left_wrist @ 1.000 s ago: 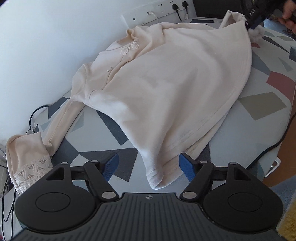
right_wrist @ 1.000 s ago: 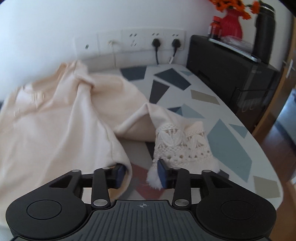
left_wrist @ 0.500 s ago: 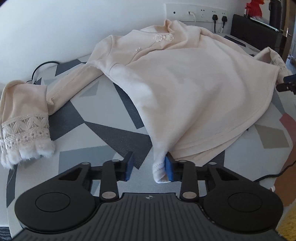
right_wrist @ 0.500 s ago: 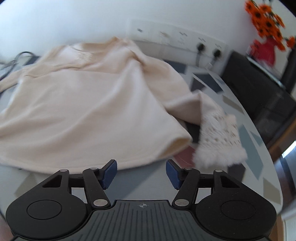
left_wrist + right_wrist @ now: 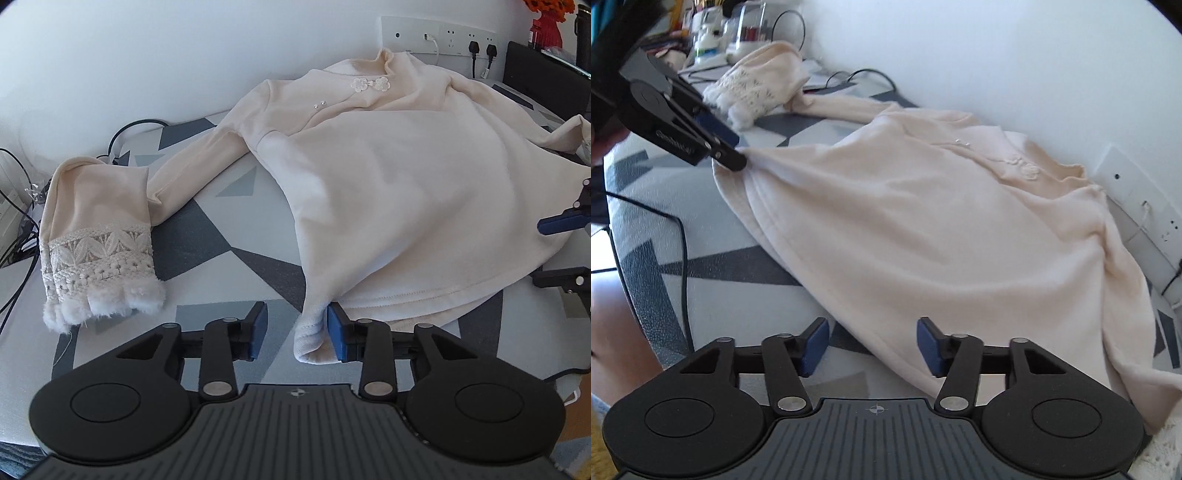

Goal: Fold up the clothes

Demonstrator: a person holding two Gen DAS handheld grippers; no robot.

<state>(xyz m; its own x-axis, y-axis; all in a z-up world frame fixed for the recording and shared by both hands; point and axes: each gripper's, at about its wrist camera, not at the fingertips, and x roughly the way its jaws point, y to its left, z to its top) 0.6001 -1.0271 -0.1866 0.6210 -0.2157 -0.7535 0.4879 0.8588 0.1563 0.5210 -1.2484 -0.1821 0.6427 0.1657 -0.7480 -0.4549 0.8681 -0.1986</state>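
Left wrist view — cream top (image 5: 399, 192) spread on the patterned table (image 5: 236, 258).
The left gripper (image 5: 295, 332) is half open, the hem corner touching only its right pad; the right gripper (image 5: 872, 347) gapes wide across the hem edge — gripping nothing.

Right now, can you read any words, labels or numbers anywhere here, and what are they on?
Raised lettering on the side of the left gripper: too blurred to read.
Labels on the desk clutter behind it: too small to read.
No other text is visible, so nothing can be quoted.
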